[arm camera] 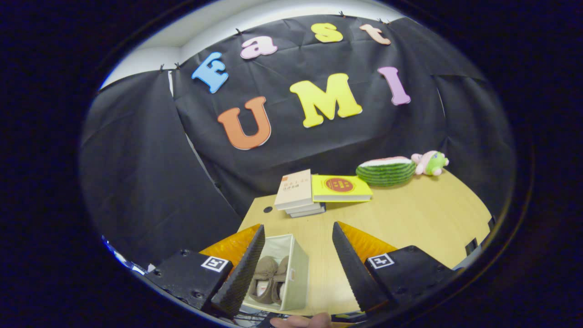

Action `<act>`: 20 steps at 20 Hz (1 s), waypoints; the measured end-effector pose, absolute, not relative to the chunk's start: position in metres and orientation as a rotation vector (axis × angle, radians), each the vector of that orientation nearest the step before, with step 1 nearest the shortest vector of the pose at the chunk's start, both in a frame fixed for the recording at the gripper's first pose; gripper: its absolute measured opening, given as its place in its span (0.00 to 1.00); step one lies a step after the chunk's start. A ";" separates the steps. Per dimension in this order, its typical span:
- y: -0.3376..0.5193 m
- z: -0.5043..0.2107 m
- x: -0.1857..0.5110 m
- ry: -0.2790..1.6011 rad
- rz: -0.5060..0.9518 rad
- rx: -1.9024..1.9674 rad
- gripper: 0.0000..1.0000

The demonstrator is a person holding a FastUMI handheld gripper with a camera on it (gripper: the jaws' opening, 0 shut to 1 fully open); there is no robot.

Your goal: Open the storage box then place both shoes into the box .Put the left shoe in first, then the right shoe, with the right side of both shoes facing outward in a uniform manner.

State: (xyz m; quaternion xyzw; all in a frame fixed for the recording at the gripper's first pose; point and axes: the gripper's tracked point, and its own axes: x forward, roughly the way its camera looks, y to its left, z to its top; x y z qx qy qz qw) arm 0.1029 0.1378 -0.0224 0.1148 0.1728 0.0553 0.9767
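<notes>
Gripper (298, 269) with fingers spread wide, holding nothing, raised above the storage box (298, 278). The open box stands on the table (410, 218), nearer than the books (319, 193); both shoes (268, 280) lie inside it, side by side. Shoes appear soft and light, best pinched at the heel collar.

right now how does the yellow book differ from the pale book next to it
The yellow book lies alone, flat on the table; the pale book tops a small stack. The yellow book's cover bears a red round mark; the pale book's cover is cream with small print. Both lie closed, side by side, beyond the open tongs, which hold nothing.
</notes>
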 end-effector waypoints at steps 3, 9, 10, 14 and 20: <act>0.106 0.005 0.084 0.213 0.071 0.157 0.98; 0.073 0.030 0.033 -0.062 -0.012 -0.003 0.99; 0.069 0.029 0.029 -0.076 -0.022 -0.009 0.99; 0.064 0.026 0.007 -0.112 -0.031 -0.014 0.99; 0.061 0.013 -0.003 -0.099 -0.056 -0.051 1.00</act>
